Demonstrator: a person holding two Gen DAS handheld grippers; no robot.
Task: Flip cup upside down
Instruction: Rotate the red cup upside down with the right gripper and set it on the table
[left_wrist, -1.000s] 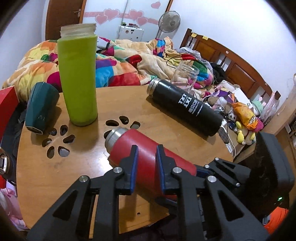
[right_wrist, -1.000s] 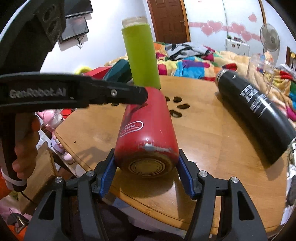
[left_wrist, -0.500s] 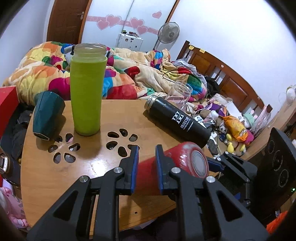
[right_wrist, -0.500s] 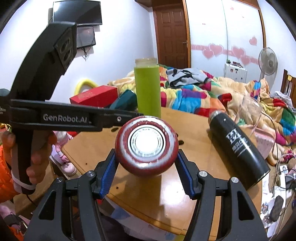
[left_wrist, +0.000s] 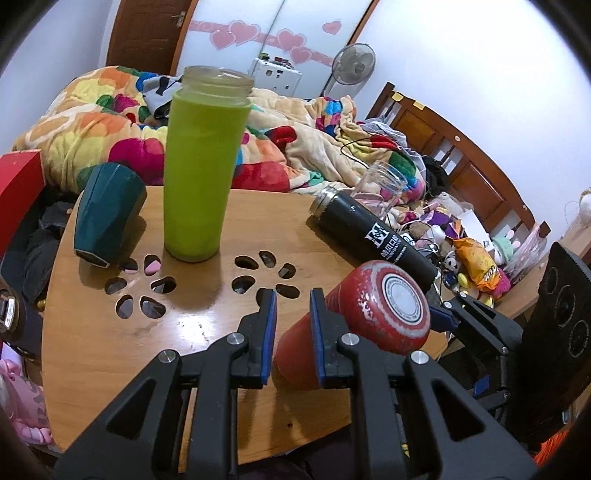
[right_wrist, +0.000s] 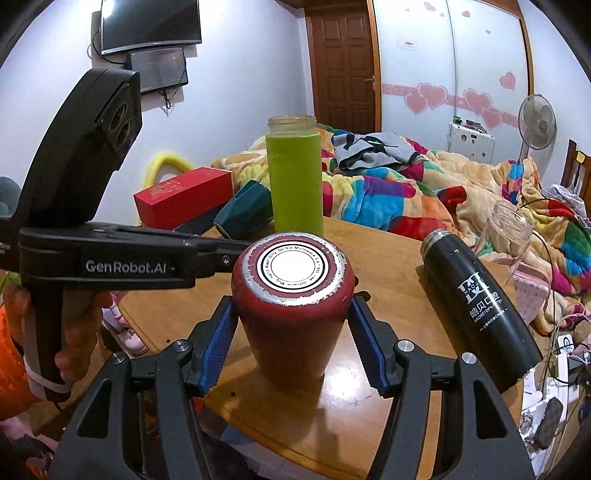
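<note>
Inversion nearly complete: we lower the red flask (right_wrist: 291, 314), base up in the right gripper (right_wrist: 291, 332), squarely onto the worktop (right_wrist: 399, 280); left gripper (left_wrist: 291, 332) narrow, empty.

Bedroom w/ bed (right_wrist: 388, 184), fan (right_wrist: 537, 123), TV (right_wrist: 149, 24)

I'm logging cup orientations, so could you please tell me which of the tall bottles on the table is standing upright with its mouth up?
The lime-green bottle. The black flask lies on its side, and the red cup stands base-up between the right gripper's fingers.
</note>
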